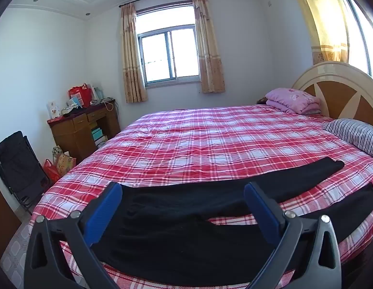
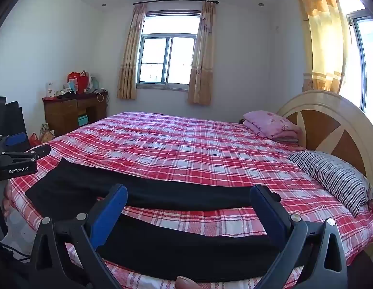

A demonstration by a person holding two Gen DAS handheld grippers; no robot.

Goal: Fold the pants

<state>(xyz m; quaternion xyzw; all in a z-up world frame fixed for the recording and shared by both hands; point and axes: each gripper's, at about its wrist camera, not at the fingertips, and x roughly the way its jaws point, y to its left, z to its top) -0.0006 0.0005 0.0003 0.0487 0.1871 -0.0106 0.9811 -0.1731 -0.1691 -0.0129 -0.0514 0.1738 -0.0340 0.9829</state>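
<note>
Black pants lie spread flat along the near edge of the bed, waist to the left, both legs running right and splayed apart. They also show in the right wrist view. My left gripper is open and empty, hovering over the waist and upper legs. My right gripper is open and empty, hovering over the two legs. The left gripper also shows at the left edge of the right wrist view.
The bed has a red plaid sheet. A striped pillow and a folded pink quilt lie by the headboard. A wooden desk and a black folding chair stand left of the bed.
</note>
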